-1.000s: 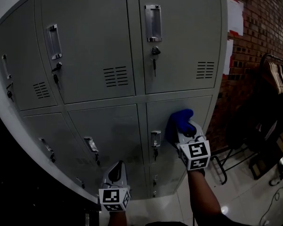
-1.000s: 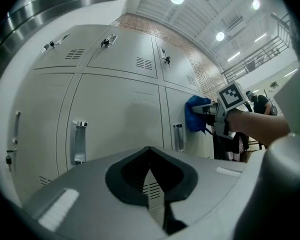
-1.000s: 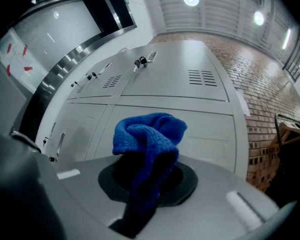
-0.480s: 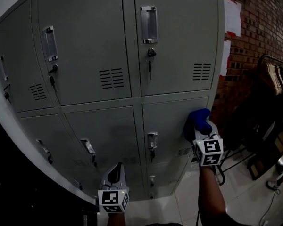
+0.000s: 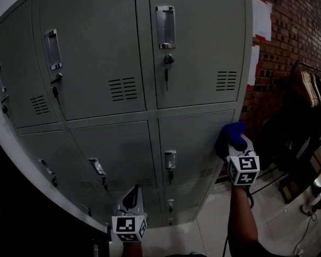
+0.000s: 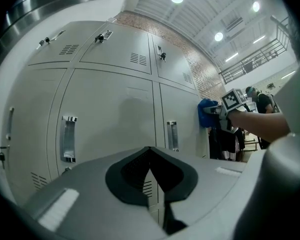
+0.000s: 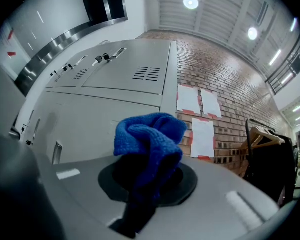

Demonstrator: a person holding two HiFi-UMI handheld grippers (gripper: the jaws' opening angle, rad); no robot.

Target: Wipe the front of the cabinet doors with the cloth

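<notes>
A grey metal locker cabinet (image 5: 123, 47) fills the head view, with several doors, handles and keys. My right gripper (image 5: 236, 143) is shut on a bunched blue cloth (image 5: 231, 135), held at the right edge of the lower right door (image 5: 195, 138). In the right gripper view the blue cloth (image 7: 150, 141) bulges out between the jaws, with the cabinet (image 7: 105, 99) to its left. My left gripper (image 5: 131, 199) hangs low in front of the bottom doors, shut and empty. From the left gripper view, the right gripper (image 6: 217, 111) and the cloth (image 6: 206, 113) show against the cabinet (image 6: 110, 109).
A brick wall (image 5: 294, 31) with white paper sheets (image 5: 265, 17) stands right of the cabinet. A dark clothes rack (image 5: 310, 90) with hangers is at the far right. Pale tiled floor (image 5: 278, 218) lies below, with cables on it.
My right gripper has slid the blue cloth rightward across the lower right door to its right edge. The left gripper has stayed where it was.
</notes>
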